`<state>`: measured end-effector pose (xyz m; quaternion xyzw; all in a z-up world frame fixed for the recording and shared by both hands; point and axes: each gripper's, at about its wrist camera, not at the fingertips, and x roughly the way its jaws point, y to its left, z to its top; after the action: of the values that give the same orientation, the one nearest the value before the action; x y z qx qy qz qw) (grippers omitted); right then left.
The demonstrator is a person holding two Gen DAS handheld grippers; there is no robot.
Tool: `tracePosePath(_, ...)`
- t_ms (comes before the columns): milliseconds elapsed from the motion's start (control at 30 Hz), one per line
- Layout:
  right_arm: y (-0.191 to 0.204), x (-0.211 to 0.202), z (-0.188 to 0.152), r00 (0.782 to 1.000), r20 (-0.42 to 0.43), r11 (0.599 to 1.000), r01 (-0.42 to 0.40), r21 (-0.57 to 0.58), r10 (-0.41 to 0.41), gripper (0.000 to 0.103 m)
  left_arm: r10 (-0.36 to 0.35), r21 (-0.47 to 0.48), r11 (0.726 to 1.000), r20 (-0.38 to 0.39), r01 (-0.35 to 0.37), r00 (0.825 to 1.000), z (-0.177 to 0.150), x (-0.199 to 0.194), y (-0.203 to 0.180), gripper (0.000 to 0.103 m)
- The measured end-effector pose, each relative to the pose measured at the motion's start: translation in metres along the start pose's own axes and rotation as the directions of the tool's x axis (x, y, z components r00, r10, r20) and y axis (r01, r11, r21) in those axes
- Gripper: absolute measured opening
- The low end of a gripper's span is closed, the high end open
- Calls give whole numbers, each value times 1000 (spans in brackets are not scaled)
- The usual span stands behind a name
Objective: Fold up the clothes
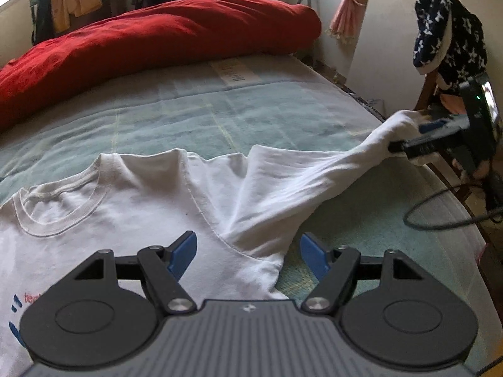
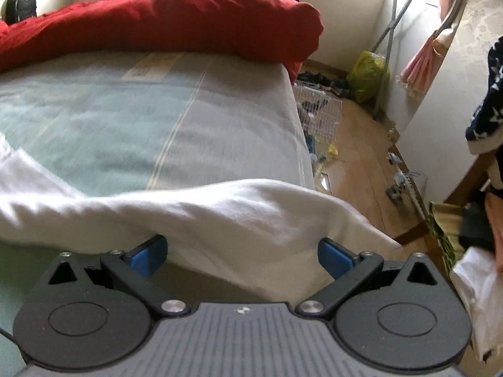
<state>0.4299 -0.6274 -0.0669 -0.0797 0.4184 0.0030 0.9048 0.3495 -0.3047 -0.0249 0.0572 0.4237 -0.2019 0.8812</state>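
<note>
Here white T-shirt (image 1: 141,207) sleeve between spread right tongs (image 2: 242,253).

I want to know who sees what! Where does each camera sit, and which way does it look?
Left wrist: sits on the left gripper and looks past its open fingers over the white T-shirt on the bed. The right gripper shows far right, at the sleeve.
Right wrist: sits on the right gripper and looks past its own open fingers, with the sleeve draped between them, toward the bed edge and floor.
Shared: shirt, bed and red blanket.
</note>
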Motion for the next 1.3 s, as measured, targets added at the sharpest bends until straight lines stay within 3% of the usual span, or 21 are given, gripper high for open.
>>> tracePosePath(167, -6, 10, 15, 1000, -1, 1000, -27, 10, 27, 103, 9, -21, 1000, -3, -9, 1000, 0, 1, 3, 73)
tracePosePath(300, -20, -7, 5, 997, -18, 990, -73, 121, 75, 103, 8, -31, 999, 0, -8, 1000, 1, 2, 4, 73)
tracePosePath(367, -31, -15, -5, 992, -30, 969, -117, 217, 126, 103, 2, -46, 999, -5, -3, 1000, 0, 4, 4, 73)
tracePosePath(467, -50, -14, -26, 973, -33, 902, -200, 382, 229, 103, -9, -58, 998, -10, 9, 1000, -1, 7, 4, 73)
tracePosePath(533, -64, -6, -40, 956, -9, 826, -248, 507, 293, 103, -11, -53, 999, -16, 10, 1000, -2, 9, 3, 73)
tracePosePath(633, -86, 14, -59, 931, 66, 679, -308, 667, 358, 103, -13, -47, 999, -24, 12, 1000, -3, 10, 1, 73)
tracePosePath(767, -117, 31, -78, 895, 239, 430, -397, 811, 376, 103, -15, -47, 999, -37, 13, 999, -5, 11, -2, 73)
tracePosePath(900, -138, 45, -99, 859, 367, 195, -453, 870, 357, 98, -18, -49, 999, -42, 16, 999, -6, 13, -5, 73)
tracePosePath(933, -138, 45, -101, 865, 355, 198, -441, 876, 355, 95, -19, -48, 999, -42, 17, 999, -6, 13, -6, 73)
tracePosePath(1000, -140, 44, -103, 875, 332, 202, -417, 886, 352, 62, -20, -47, 999, -41, 18, 999, -6, 13, -8, 73)
tracePosePath(1033, -140, 44, -104, 880, 320, 205, -405, 891, 351, 53, -19, -45, 999, -40, 17, 999, -6, 13, -8, 73)
tracePosePath(1100, -142, 44, -107, 890, 296, 209, -381, 901, 348, 17, -14, -42, 999, -37, 13, 999, -6, 12, -8, 73)
tracePosePath(1300, -150, 13, -110, 905, 278, 249, -364, 897, 322, 14, 3, -32, 999, -45, -4, 999, -6, 8, -5, 73)
